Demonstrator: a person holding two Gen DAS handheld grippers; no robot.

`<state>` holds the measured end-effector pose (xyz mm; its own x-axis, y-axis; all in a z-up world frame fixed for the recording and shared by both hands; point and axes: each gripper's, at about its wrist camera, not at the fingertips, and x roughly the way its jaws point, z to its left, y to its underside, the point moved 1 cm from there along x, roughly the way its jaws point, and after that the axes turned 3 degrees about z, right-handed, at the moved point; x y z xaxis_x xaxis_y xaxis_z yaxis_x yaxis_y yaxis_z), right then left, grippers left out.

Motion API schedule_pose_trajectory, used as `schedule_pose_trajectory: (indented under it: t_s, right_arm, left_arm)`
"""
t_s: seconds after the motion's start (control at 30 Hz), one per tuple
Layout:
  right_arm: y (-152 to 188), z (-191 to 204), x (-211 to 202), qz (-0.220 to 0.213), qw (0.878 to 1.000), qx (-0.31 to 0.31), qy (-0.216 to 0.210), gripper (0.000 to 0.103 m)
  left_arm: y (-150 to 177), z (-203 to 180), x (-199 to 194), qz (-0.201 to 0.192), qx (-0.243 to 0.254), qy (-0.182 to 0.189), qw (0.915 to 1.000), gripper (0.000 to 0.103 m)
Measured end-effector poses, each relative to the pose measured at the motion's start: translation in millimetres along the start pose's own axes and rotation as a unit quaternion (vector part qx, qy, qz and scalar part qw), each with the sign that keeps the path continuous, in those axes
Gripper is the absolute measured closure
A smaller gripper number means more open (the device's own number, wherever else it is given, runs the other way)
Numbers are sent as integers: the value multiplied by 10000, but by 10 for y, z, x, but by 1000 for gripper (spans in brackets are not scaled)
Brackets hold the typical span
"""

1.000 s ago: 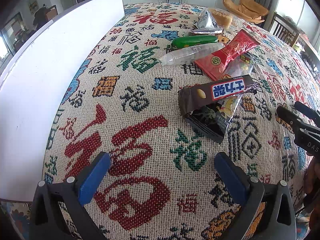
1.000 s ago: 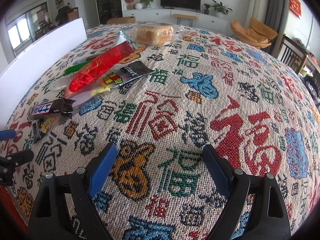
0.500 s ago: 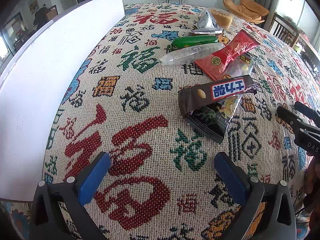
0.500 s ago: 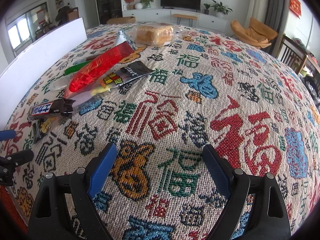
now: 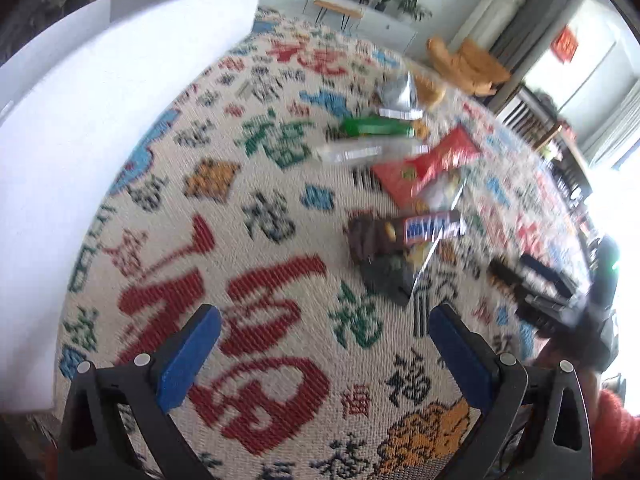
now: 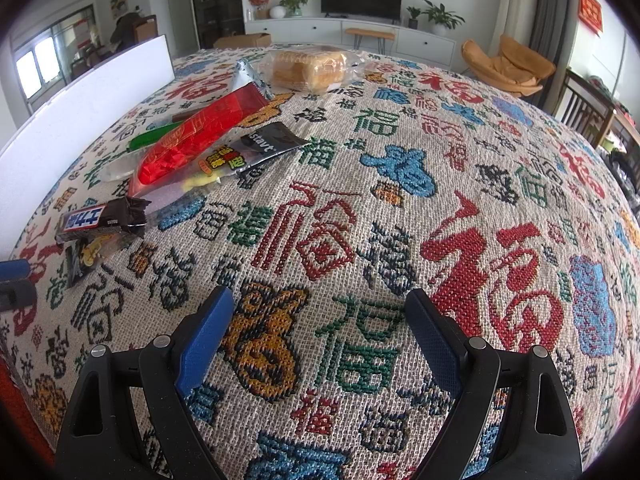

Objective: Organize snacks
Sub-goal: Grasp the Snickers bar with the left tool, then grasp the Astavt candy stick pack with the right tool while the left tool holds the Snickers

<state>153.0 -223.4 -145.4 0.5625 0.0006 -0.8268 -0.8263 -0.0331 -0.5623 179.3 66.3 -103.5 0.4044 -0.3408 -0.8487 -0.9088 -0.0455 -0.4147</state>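
Note:
Several snacks lie in a row on the patterned tablecloth (image 6: 400, 208). A brown chocolate bar (image 5: 404, 232) (image 6: 96, 220) lies nearest, on a dark packet (image 5: 394, 276). Behind it are a red packet (image 5: 428, 164) (image 6: 200, 132), a clear packet (image 5: 360, 152), a green packet (image 5: 376, 127) (image 6: 152, 138), a silver packet (image 5: 398, 92) and a bag of bread (image 6: 308, 66). My left gripper (image 5: 324, 344) is open and empty, short of the chocolate bar. My right gripper (image 6: 320, 328) is open and empty over bare cloth, right of the snacks.
A long white box (image 5: 92, 128) (image 6: 84, 100) runs along the table's left side. The right gripper's tips (image 5: 532, 276) show at the right edge of the left wrist view. Chairs and a TV cabinet stand beyond the table.
My left gripper has started to move: its view is now blurred and has tilted and shifted, with the snacks further ahead. The right gripper has not moved.

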Motion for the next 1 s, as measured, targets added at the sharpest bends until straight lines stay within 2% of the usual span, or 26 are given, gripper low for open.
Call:
schedule_pose_trajectory:
  t_s: [0.07, 0.13, 0.27, 0.37, 0.4, 0.43, 0.47, 0.53, 0.57, 0.63, 0.73, 0.8, 0.9, 1.0]
  right_arm:
    - [-1, -4, -11, 0, 10000, 0, -1, 13]
    - [1, -2, -1, 0, 10000, 0, -1, 13]
    - [1, -8, -14, 0, 10000, 1, -7, 13]
    - [3, -8, -11, -1, 10000, 2, -4, 13]
    - [4, -7, -4, -1, 10000, 2, -2, 13]
    - [4, -7, -4, -1, 10000, 2, -2, 13]
    - [5, -7, -2, -1, 10000, 2, -2, 13]
    - [5, -6, -2, -1, 10000, 1, -2, 13]
    - [5, -6, 1, -2, 10000, 2, -3, 13]
    - [5, -6, -2, -2, 10000, 2, -2, 13]
    - [4, -8, -5, -2, 10000, 2, -2, 13]
    - [6, -2, 7, -2, 10000, 2, -2, 13]
    - [5, -3, 5, -3, 10000, 2, -2, 13]
    - [5, -5, 0, -3, 10000, 3, -3, 13]
  left_arm:
    - [-93, -72, -31, -31, 525, -372, 9979, 1]
    - [-171, -233, -15, -27, 1106, -615, 9920, 5]
    - [-369, -587, 116, 19, 1965, -329, 9799, 14]
    - [-470, -762, 365, 369, 2285, -303, 9724, 36]
    - [-466, -785, 443, 545, 2291, -267, 9715, 51]
    - [-464, -779, 515, 682, 2258, -259, 9714, 66]
    - [-465, -755, 555, 787, 2190, -122, 9725, 71]
    - [-404, -710, 446, 676, 1994, 260, 9772, 81]
    - [-364, -666, 388, 635, 1868, 382, 9796, 83]
    - [-297, -574, 284, 495, 1686, 293, 9840, 83]
    - [-189, -294, 133, 370, 1110, 106, 9931, 83]
    - [-129, -80, 62, 270, 685, -239, 9970, 83]
    - [-73, 182, 47, 256, 160, -772, 9966, 82]
    - [-81, 205, 51, 216, 69, -768, 9968, 76]
